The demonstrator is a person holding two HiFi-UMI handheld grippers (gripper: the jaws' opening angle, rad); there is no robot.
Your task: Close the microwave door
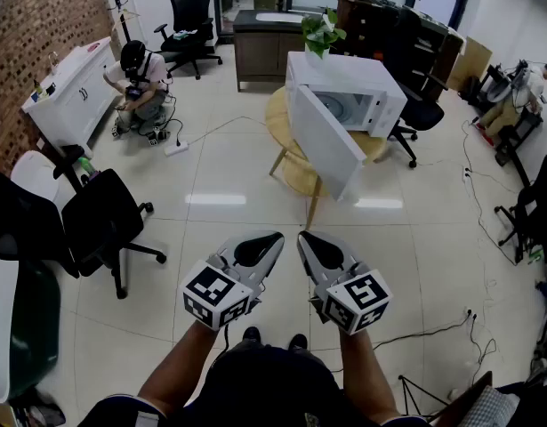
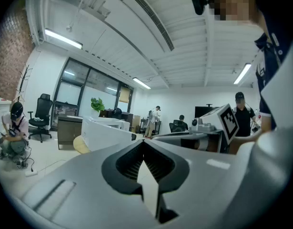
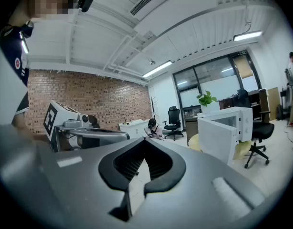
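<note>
Left hand-held gripper (image 1: 275,237), right hand-held gripper (image 1: 303,237): grey, tapered, closed, empty; white microwave door (image 1: 325,145) open.

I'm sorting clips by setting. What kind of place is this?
Probably an open office or lab: rolling office chairs, a dark desk, and a white microwave, door open, on a round wooden table.

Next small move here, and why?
Likely step toward the microwave, aiming the right gripper at the outer face of the door. The door stands wide open, and that gripper and the left gripper, both shut and empty, are far from it.
</note>
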